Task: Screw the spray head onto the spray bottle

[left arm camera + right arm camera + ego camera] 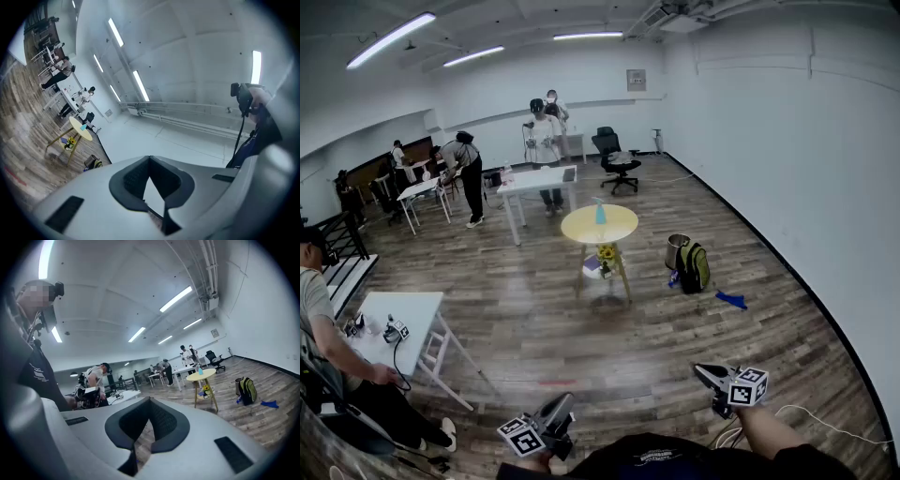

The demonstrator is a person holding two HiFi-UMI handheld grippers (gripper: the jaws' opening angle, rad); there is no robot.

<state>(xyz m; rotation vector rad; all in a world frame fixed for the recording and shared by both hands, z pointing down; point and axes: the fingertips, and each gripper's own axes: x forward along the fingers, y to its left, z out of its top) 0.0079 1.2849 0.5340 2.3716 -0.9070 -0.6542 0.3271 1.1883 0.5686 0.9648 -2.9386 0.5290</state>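
Observation:
A small blue spray bottle (600, 214) stands on a round yellow table (614, 228) in the middle of the room, several steps away. It is too small to tell whether a spray head is on it. My left gripper (564, 404) and right gripper (699, 371) are held low in front of my body, far from the table. Both are shut with nothing between the jaws. The left gripper view is tilted and shows the table (79, 130) far off past the shut left gripper (150, 180). The right gripper view shows bottle (200, 371) and table (202, 376) beyond the shut right gripper (149, 420).
A green backpack (693, 266), a metal bucket (677, 249) and a blue scrap (731, 300) lie on the wooden floor right of the table. A white table (408, 319) with a seated person is at near left. More white tables, people and an office chair (619, 159) are behind.

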